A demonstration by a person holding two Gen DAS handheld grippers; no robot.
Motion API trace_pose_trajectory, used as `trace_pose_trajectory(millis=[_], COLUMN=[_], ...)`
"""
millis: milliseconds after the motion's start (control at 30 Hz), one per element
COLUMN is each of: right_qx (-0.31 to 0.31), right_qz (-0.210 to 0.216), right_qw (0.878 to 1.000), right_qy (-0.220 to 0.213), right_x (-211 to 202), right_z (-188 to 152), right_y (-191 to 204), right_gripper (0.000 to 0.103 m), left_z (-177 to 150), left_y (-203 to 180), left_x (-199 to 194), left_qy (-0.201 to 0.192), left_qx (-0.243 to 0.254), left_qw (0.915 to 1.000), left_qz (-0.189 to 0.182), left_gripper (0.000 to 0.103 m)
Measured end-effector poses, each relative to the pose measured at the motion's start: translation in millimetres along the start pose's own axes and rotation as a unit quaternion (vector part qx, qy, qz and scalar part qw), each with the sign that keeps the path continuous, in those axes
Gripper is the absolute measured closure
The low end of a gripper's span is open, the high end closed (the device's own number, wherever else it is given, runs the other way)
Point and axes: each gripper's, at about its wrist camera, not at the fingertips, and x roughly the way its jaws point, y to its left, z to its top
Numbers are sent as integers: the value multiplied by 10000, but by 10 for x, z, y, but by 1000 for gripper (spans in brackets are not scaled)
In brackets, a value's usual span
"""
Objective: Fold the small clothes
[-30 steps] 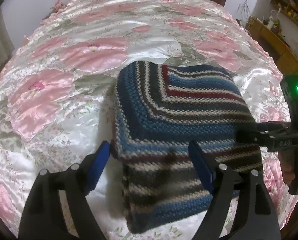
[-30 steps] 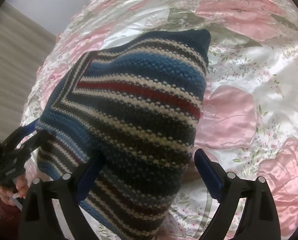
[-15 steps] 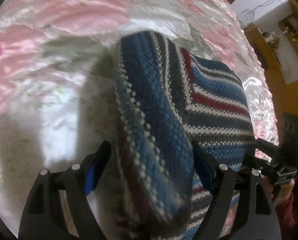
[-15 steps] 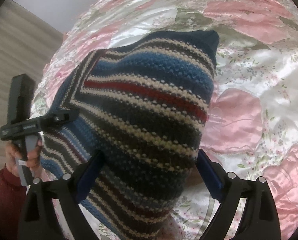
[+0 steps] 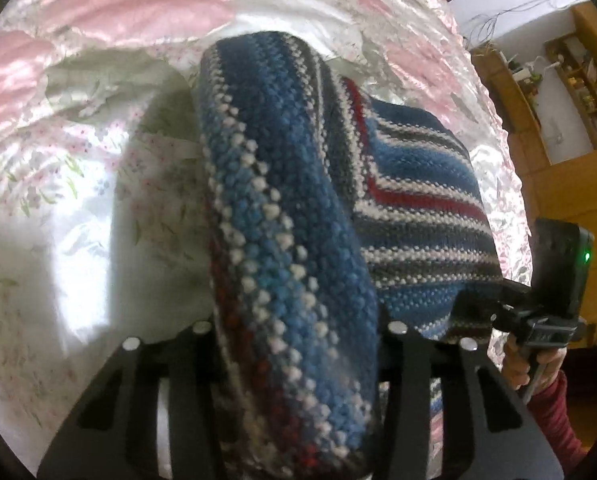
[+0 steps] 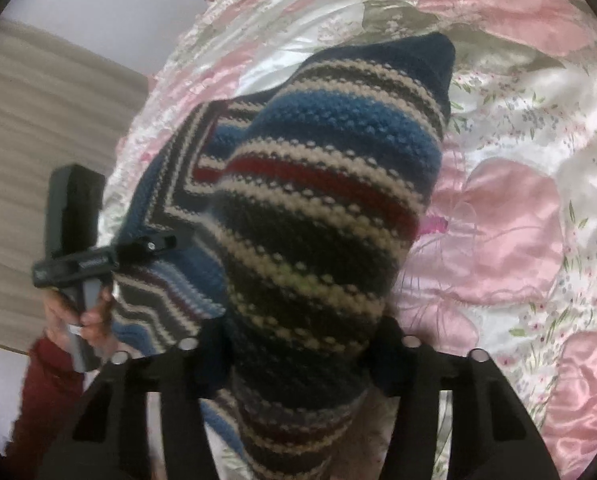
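Both the left gripper and the right gripper clamp the striped knit garment (blue, red, cream bands), lifted above the floral bed.

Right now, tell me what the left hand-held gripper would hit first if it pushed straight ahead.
The left hand-held gripper already has the striped knit garment bunched between its fingers, so it would drive further into that knit. Beyond the garment lies the floral bedspread, though depth is hard to judge.
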Motion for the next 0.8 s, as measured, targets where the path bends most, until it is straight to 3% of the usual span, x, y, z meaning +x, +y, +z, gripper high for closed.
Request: trace_pose_trajectory(millis=[267, 433, 633, 800], right_qx=[-197, -449, -431, -120], right_qz=[-11, -440, -769, -823], right_qw=[9996, 9972, 9943, 9952], right_qy=[-193, -416, -604, -512], right_x=[-581, -1322, -2165, -2328], right_z=[-163, -435, -825, -1071], right_y=[26, -43, -496, -1063], right_gripper=[56, 56, 56, 55], left_z=[-214, -406, -653, -873], left_y=[-481, -1250, -2218, -2687], left_x=[-184, -106, 116, 571], left_qy=[-243, -360, -493, -364], left_qx=[-30, 273, 520, 531], left_qw=[9991, 9978, 9941, 9945], left_qz=[-344, -495, -817, -828], left_gripper=[66, 66, 66, 66])
